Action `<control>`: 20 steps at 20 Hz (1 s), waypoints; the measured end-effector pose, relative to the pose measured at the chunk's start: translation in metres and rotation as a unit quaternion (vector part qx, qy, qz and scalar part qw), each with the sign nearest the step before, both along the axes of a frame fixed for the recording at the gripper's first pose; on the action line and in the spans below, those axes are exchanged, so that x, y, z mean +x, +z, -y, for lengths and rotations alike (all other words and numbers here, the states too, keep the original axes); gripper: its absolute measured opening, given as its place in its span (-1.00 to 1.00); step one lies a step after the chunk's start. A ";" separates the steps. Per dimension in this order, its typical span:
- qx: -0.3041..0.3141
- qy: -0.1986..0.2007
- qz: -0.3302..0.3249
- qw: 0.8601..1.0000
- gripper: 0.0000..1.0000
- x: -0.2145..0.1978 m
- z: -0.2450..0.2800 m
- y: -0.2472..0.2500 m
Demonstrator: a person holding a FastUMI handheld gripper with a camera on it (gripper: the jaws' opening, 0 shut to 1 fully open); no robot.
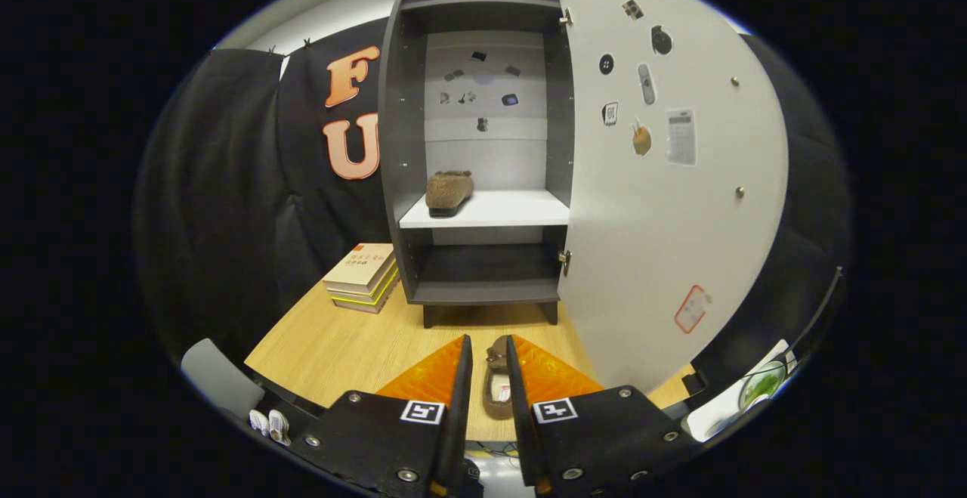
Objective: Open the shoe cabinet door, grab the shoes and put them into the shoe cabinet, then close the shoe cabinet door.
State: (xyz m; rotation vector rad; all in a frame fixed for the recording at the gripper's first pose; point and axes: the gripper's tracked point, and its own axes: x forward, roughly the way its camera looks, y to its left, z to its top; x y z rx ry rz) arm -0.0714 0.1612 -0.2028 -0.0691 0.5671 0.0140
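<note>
A: Brown suede shoe [498,377] lies on the worktop [332,347], between the jaws, which stand slightly apart astride it; grip unclear.

B: One shoe on shelf [448,192] already; door [665,180] open right. Close squarely on the sides, lift level, clear the cabinet [483,150] base.

A: Gripper [489,362] low, level, aimed straight at the far cabinet.

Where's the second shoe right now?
In the gripper view, the second shoe sits between the gripper fingers over the table, before the open cabinet.
</note>
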 end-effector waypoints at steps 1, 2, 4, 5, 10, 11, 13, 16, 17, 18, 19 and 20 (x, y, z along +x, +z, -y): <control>0.005 0.001 -0.010 1.000 -0.39 0.005 -0.003 -0.010; 0.009 0.002 -0.019 1.000 -0.32 0.010 -0.006 -0.023; 0.016 0.004 -0.033 0.999 -0.20 0.023 -0.009 -0.047; 0.020 0.006 -0.043 0.999 -0.17 0.029 -0.010 -0.061; 0.008 0.012 -0.094 0.995 -0.16 0.051 -0.003 -0.137; 0.007 0.012 -0.102 0.995 -0.16 0.055 -0.002 -0.151; 0.006 0.012 -0.120 0.993 -0.16 0.057 0.002 -0.179; 0.004 0.015 -0.146 0.989 -0.16 0.059 0.008 -0.216; 0.005 0.016 -0.155 0.988 -0.16 0.061 0.009 -0.227; 0.007 0.017 -0.162 0.987 -0.16 0.062 0.009 -0.237; 0.008 0.017 -0.169 0.985 -0.16 0.063 0.009 -0.247; 0.010 0.017 -0.175 0.984 -0.16 0.065 0.009 -0.257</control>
